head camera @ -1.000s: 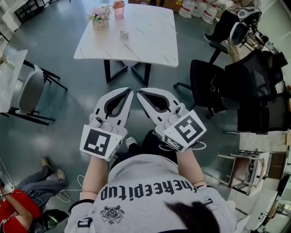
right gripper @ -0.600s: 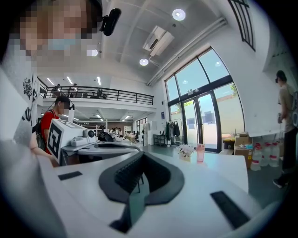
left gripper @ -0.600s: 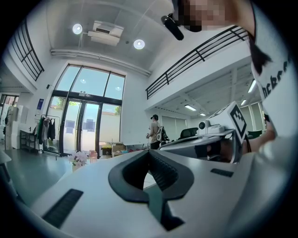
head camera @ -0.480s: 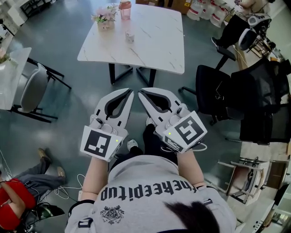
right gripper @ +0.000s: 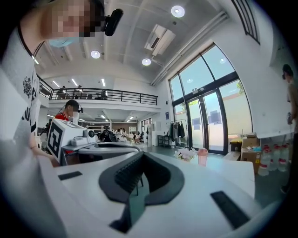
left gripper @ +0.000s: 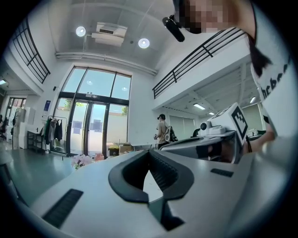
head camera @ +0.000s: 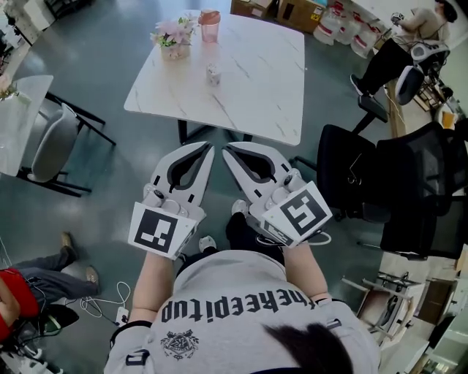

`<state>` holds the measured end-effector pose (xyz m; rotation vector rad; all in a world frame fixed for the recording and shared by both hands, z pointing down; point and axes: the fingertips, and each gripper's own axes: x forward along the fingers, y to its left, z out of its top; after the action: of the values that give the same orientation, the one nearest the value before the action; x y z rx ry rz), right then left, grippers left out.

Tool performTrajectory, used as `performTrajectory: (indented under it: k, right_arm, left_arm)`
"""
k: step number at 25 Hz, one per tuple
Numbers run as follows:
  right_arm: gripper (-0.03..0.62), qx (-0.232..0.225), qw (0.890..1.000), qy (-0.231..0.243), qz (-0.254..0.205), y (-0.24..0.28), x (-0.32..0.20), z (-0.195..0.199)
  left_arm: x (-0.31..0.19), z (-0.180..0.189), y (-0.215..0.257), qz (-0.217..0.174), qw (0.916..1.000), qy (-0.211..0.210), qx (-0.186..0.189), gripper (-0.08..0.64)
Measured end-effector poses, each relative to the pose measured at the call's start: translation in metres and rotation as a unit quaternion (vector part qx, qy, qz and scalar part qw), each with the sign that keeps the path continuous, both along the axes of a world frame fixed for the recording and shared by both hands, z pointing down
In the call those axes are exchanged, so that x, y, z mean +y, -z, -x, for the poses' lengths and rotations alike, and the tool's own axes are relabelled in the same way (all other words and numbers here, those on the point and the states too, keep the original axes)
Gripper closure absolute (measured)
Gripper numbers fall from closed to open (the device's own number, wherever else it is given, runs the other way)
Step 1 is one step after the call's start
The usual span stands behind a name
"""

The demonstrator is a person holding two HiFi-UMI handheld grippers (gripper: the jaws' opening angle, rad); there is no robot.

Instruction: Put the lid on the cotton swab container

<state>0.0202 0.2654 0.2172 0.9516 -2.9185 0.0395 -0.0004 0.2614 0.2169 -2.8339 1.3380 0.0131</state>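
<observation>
**A:** Both hands are out front and level. The left gripper (head camera: 210,146) has its jaws together with nothing between them. The right gripper (head camera: 226,147) is the same, closed and empty, its tips just beside the left's.

**B:** What changed over the last second?

**A:** The white table (head camera: 256,88) now sits lower and larger in the head view, so the person is walking up to it. The grippers kept the same side-by-side pose throughout.

**B:** Where's the swab container?

**A:** There's a small clear pot (head camera: 213,73) toward the table's far end, left of the middle. It's near the flowers (head camera: 173,33) and a pink cup (head camera: 210,16). It's probably the container, but it's too small to be sure. I can't make out a lid, either on it or beside it.

**B:** So where does the job stand?

**A:** Not begun. The grippers are well apart from the table and nothing has been touched. My judgement is to close the remaining gap first. Then find the lid and open a gripper for it.
</observation>
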Motion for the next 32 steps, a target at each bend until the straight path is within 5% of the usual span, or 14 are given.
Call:
performTrajectory:
  k: [32]
  right_arm:
    - [0.581,-0.013,0.995,0.101,0.011,-0.006,-0.126,-0.055]
  left_arm:
    - [-0.121,-0.057,-0.004,0.007,0.996,0.089,0.002,0.545]
